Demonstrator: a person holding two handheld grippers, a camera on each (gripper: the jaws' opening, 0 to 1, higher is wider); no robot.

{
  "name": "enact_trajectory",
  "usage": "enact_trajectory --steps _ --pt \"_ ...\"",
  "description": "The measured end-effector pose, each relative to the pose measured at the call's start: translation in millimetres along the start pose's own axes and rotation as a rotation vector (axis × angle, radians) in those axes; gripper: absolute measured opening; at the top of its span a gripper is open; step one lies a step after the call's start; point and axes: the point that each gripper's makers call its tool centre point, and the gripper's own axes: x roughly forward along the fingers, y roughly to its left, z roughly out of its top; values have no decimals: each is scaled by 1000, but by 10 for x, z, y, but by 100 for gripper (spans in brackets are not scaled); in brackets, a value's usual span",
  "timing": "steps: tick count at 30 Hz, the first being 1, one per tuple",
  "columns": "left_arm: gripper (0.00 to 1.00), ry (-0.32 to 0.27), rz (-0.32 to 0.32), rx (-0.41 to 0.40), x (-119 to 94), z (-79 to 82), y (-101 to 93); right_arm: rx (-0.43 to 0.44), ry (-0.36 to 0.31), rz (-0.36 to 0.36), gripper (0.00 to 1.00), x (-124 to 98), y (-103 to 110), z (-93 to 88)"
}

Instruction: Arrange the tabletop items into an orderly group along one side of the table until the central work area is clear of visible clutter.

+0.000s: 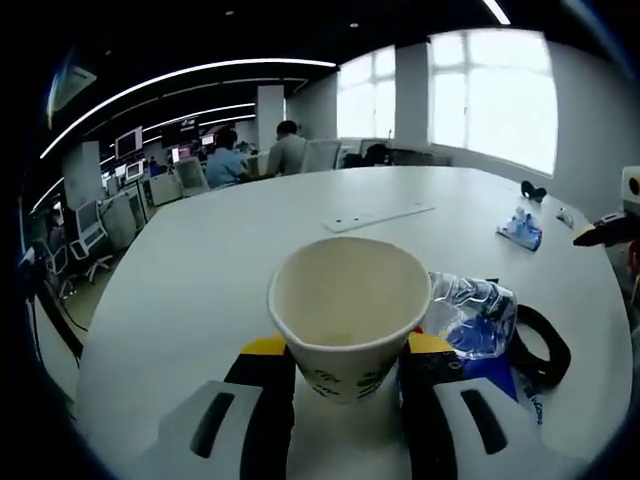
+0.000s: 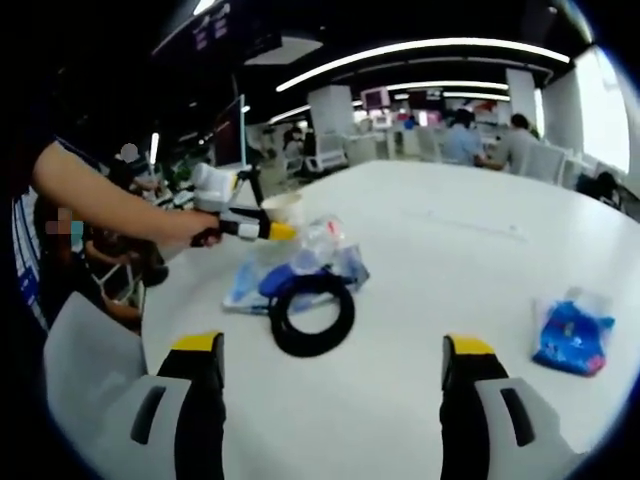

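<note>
Left gripper (image 1: pixel 348 372) jaws clamp a paper cup (image 1: pixel 347 312) from both sides, upright, mouth open toward the camera. Landmark: black cable coil (image 2: pixel 311 316) on the white table (image 2: pixel 430 250). In the right gripper view, the cup (image 2: pixel 282 209) sits just beyond the coil, over a crumpled plastic bottle (image 2: pixel 322 240) and blue bag (image 2: pixel 262 283) touching the coil's far edge. Right gripper (image 2: pixel 332 372) jaws wide apart, holding nothing, nearer than the coil. Blue packet (image 2: pixel 572 337) lies well apart from the coil.

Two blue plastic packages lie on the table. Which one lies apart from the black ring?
The small blue packet on the right in the right gripper view lies alone. The other blue package sits beside the black ring, under the crumpled bottle.
</note>
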Motion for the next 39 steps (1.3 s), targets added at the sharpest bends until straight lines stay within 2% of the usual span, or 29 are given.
enact_trajectory --steps 12,22,39 --pt "41 8 14 -13 78 -38 67 6 6 -3 87 46 -31 -21" --pt "41 28 15 -34 112 -81 -8 20 16 -8 87 68 -52 -70" --pt "41 33 8 -38 176 -35 -5 20 10 -6 87 113 -56 -38"
